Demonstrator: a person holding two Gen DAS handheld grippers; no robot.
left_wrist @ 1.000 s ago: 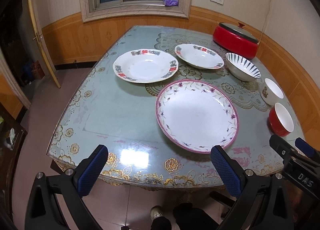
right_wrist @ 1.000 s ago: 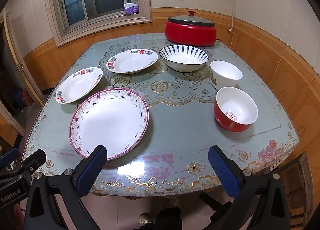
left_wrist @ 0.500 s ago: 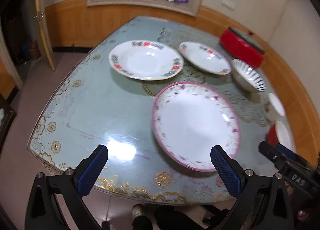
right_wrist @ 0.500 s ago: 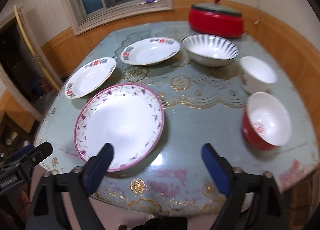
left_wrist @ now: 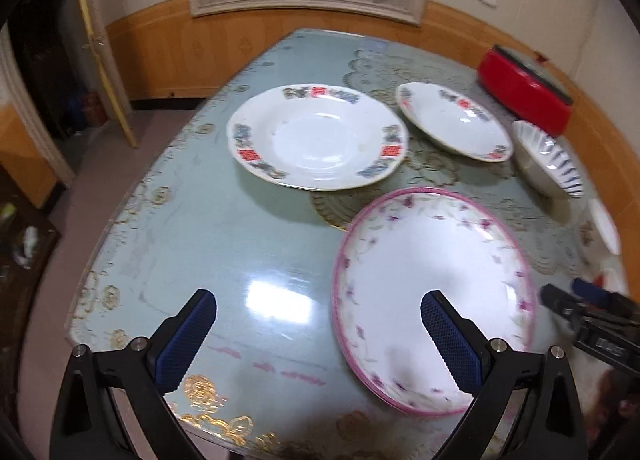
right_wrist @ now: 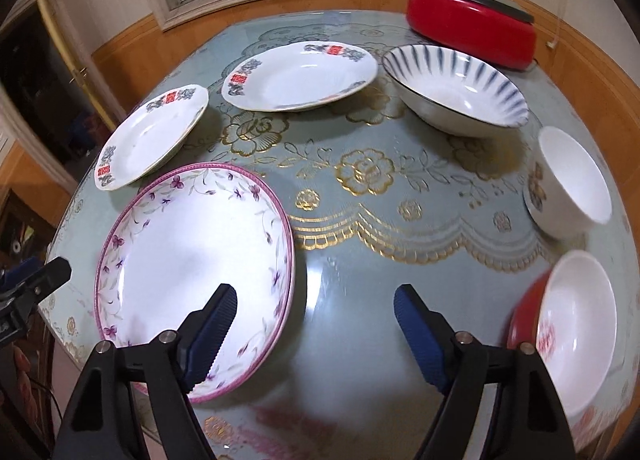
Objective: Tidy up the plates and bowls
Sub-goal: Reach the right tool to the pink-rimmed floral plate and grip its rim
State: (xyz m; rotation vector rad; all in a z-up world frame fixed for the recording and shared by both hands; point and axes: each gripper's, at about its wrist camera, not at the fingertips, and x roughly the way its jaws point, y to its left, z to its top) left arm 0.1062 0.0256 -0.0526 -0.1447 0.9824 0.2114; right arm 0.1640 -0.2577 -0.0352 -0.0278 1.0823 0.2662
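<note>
Flanking pink-rimmed plate [right_wrist: 192,260]: red bowl [right_wrist: 568,340], red-patterned plate [left_wrist: 318,135], table [left_wrist: 224,219].

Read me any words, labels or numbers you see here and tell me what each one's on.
"囍" in red, it seems: rims of the left patterned plate and the far patterned plate.
White label on the right gripper: too blurred to read.
Nothing else legible.

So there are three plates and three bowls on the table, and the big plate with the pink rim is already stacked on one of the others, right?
Not quite. The pink-rimmed plate lies alone on the table, apart from the two red-and-blue patterned plates, as the right wrist view shows. The count is right: three plates and three bowls.
</note>
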